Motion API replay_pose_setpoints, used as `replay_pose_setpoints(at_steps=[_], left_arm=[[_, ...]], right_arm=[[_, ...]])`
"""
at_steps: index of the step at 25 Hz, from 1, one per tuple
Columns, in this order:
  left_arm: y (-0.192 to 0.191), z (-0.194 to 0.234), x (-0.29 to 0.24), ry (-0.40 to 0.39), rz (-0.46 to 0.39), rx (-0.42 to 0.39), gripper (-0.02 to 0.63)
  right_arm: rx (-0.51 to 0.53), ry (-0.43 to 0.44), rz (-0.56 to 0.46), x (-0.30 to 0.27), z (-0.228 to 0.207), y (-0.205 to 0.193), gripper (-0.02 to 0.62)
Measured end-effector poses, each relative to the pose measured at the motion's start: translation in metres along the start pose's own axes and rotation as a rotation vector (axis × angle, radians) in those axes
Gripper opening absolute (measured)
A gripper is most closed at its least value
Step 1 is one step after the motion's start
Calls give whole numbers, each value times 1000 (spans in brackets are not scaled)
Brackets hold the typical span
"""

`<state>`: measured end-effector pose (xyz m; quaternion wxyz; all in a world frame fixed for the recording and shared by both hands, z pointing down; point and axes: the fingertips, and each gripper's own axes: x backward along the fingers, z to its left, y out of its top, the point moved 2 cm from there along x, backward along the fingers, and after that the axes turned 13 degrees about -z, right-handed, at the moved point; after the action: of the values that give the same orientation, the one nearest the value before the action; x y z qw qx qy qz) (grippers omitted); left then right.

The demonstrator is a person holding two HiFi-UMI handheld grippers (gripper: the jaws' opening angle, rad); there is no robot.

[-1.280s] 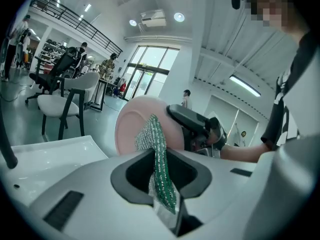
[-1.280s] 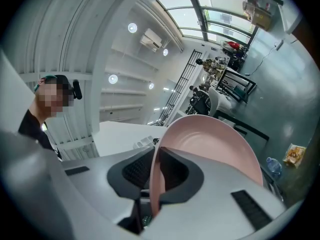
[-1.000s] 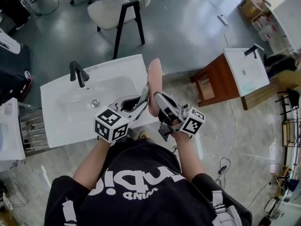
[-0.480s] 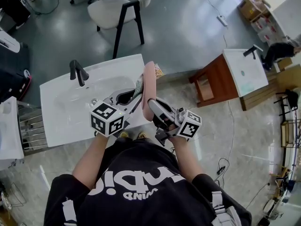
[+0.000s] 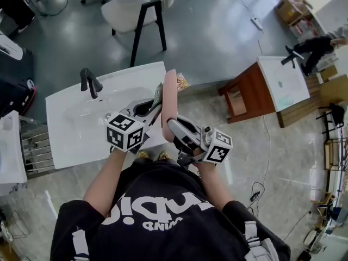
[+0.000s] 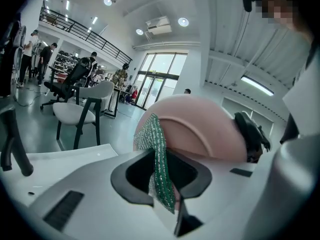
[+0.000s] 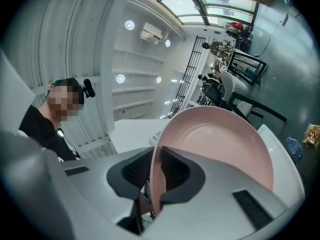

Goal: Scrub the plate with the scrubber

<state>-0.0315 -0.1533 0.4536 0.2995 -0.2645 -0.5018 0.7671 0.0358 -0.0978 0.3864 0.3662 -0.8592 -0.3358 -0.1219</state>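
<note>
A pink plate (image 5: 169,99) is held upright on its edge above the front right corner of a white counter (image 5: 70,145). Its lower rim is clamped between the jaws of the right tongs (image 5: 173,125). In the right gripper view the plate (image 7: 225,144) shows its hollow inner face, and the right tongs (image 7: 156,179) are seen closed hard on the rim. A green scrubber (image 5: 158,95) is gripped in the left tongs (image 5: 149,110). In the left gripper view that scrubber (image 6: 159,164) is pinched between the jaws of the left tongs (image 6: 162,184) and is laid against the plate's ringed underside (image 6: 200,134) near its edge. No brand or label can be made out on the plate or the scrubber. Square black-and-white markers are carried on the cube of each pair of tongs. Large white lettering is seen upside down on the person's black T-shirt (image 5: 163,216), but it cannot be read with certainty. A basin with a round drain (image 5: 109,118) is moulded into the counter, and a black faucet (image 5: 89,83) is mounted at its rear left. A small yellow packet (image 5: 181,81) is seen on the floor just beyond the counter's far right corner. Farther back stands a white chair (image 5: 133,10) with black legs. To the right, a wooden cabinet (image 5: 253,91) is topped by a second white basin (image 5: 283,80).
</note>
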Motion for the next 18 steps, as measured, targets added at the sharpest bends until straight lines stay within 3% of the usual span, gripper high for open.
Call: replay_pose_setpoints(at_steps=[10, 18], left_arm=[[-29, -3, -1, -15, 69, 35, 83], [-41, -26, 4, -72, 105, 64, 83]], right_arm=[[7, 3, -43, 3, -1, 14, 58], [19, -28, -71, 7, -13, 24, 61]])
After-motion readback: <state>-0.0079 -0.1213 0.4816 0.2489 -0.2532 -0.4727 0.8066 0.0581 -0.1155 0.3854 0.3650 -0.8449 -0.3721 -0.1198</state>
